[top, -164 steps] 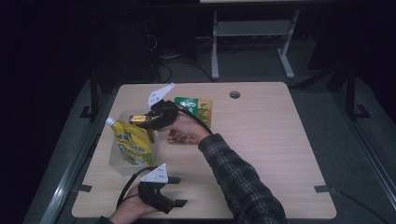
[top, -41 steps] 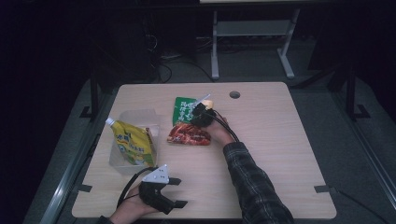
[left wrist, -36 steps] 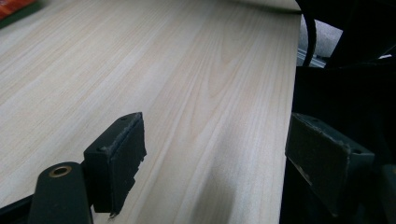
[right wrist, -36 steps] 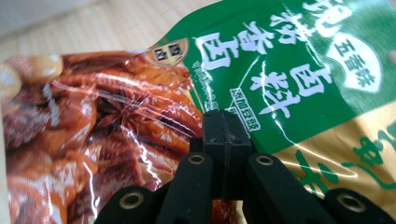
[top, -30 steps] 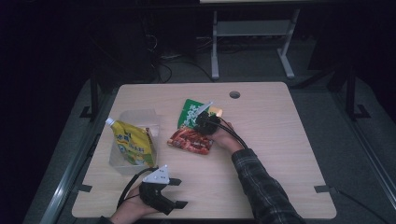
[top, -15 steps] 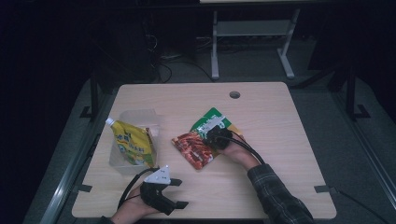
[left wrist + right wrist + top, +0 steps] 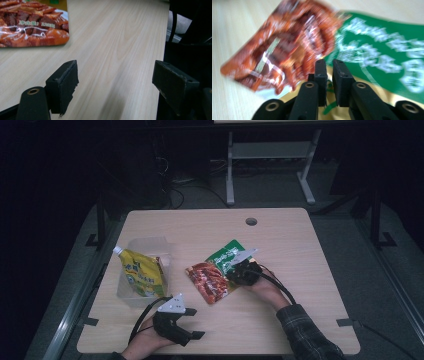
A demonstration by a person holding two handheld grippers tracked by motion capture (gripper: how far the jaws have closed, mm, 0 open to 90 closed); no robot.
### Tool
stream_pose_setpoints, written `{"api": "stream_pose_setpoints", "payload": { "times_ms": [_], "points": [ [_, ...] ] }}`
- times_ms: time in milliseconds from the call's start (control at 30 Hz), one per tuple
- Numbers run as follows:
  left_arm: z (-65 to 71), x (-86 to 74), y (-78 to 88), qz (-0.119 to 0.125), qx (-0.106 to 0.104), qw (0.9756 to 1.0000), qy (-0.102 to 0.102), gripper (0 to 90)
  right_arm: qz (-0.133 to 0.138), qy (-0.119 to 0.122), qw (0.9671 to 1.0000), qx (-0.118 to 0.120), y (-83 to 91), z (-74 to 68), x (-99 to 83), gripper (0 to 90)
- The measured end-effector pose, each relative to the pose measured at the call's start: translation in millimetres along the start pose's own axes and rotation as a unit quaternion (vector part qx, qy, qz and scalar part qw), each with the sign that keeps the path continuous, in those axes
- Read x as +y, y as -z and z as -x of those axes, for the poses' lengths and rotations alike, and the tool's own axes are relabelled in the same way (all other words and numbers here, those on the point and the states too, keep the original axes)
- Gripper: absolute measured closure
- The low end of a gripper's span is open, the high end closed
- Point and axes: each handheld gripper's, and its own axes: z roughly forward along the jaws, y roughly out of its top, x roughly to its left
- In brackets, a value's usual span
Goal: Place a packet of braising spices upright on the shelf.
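Two claws are in my hands. My right claw (image 7: 235, 272) sits at the edge of the red-and-green snack pouch (image 7: 212, 275), which lies flat mid-counter — its jaws have just been opening, a narrow gap now between them and the pouch edge there, no longer pinched. My left claw (image 7: 192, 336) rests near the counter's (image 7: 300, 250) front edge, jaws wide apart over bare wood. Yellow pouch (image 7: 142, 276) stands in a clear tub (image 7: 150, 245) at the left.

A light wooden table (image 7: 300, 245) with a round cable hole (image 7: 251, 221) stands on grey carpet (image 7: 345, 220). Behind it, in the dark, a white metal stand (image 7: 270, 155) and loose cables (image 7: 185, 187).
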Motion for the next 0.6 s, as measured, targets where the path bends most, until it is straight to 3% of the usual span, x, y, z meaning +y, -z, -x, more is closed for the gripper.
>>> {"api": "stream_pose_setpoints", "payload": {
  "times_ms": [100,167,200,333,600],
  "points": [
    [-0.1,1.5,-3.0,-0.005,-0.001,1.0000,-0.005,20.7,0.043,-0.028,0.9985,-0.018,6.8,12.2,8.4,84.1],
    [0.5,1.6,-4.2,-0.006,-0.001,1.0000,0.000,20.8,0.047,-0.045,0.9976,-0.026,3.5,18.3,18.2,89.0],
    [-0.6,2.0,-4.5,-0.006,0.000,0.9999,-0.010,20.9,0.051,-0.047,0.9972,-0.028,-0.3,21.4,22.5,89.9],
    [-1.3,2.1,-5.3,-0.010,-0.003,0.9999,-0.009,21.2,0.037,-0.050,0.9978,-0.023,-28.4,26.0,41.7,90.0],
    [-1.8,0.5,-1.7,-0.004,-0.004,0.9999,-0.010,21.7,0.006,-0.037,0.9992,-0.013,-74.0,14.6,73.5,90.0]
  ]
}}
